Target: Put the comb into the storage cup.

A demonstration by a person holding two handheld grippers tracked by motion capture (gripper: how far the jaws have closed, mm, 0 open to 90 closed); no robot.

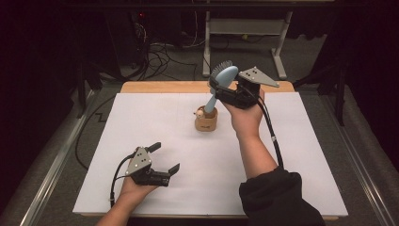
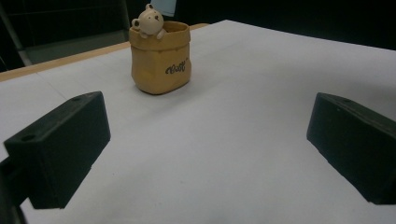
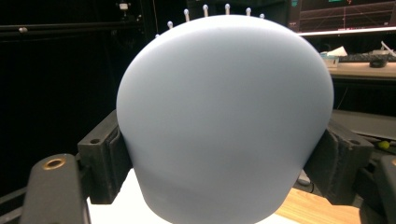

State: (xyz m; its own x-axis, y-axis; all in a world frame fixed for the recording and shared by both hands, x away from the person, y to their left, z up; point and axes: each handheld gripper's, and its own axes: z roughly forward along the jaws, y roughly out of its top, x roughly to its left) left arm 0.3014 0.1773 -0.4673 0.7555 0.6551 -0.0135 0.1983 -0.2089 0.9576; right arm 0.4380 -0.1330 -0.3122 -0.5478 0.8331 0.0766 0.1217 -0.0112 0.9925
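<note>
hairbrush (image 1: 223,77) clamped in right tool (image 1: 220,89), handle in pot (image 1: 206,120)

- White sheet (image 1: 188,155) covers most of the table, across the middle of the frame.
- Wooden table edge (image 1: 160,87) shows along the sheet's far side, upper centre.
- Tangled cables (image 1: 157,59) lie on the floor, upper left.
- White desk frame (image 1: 244,28) stands at top centre.
- Monitor (image 3: 345,14) glows at upper right.
</note>
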